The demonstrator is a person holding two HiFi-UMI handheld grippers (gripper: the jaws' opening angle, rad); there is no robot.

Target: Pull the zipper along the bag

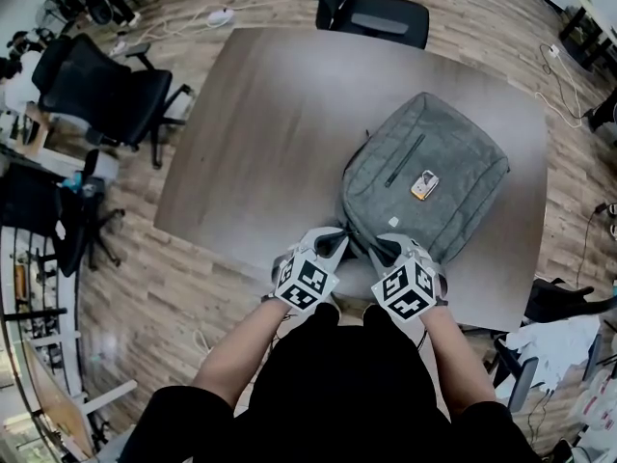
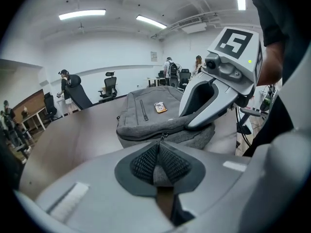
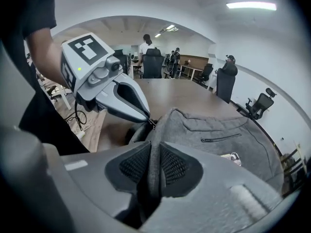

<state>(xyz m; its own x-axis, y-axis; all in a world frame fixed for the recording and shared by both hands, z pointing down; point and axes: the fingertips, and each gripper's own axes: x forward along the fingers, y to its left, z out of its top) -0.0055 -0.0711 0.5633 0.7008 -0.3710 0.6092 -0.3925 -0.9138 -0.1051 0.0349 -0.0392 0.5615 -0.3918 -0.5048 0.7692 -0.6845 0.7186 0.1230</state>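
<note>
brown table (image 1: 260, 133) in front of me | black office chair (image 1: 381, 13) at its far edge | second chair (image 1: 106, 90) to my left | wood floor (image 1: 164, 297) | people (image 2: 65, 84) in background | ceiling lights (image 2: 82, 14) lit

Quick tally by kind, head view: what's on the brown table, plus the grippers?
Grey fabric backpack: 1
Small orange-and-white tag lying on the backpack: 1
Handheld two-jaw grippers, the left gripper and the right gripper: 2
Total: 4
</note>
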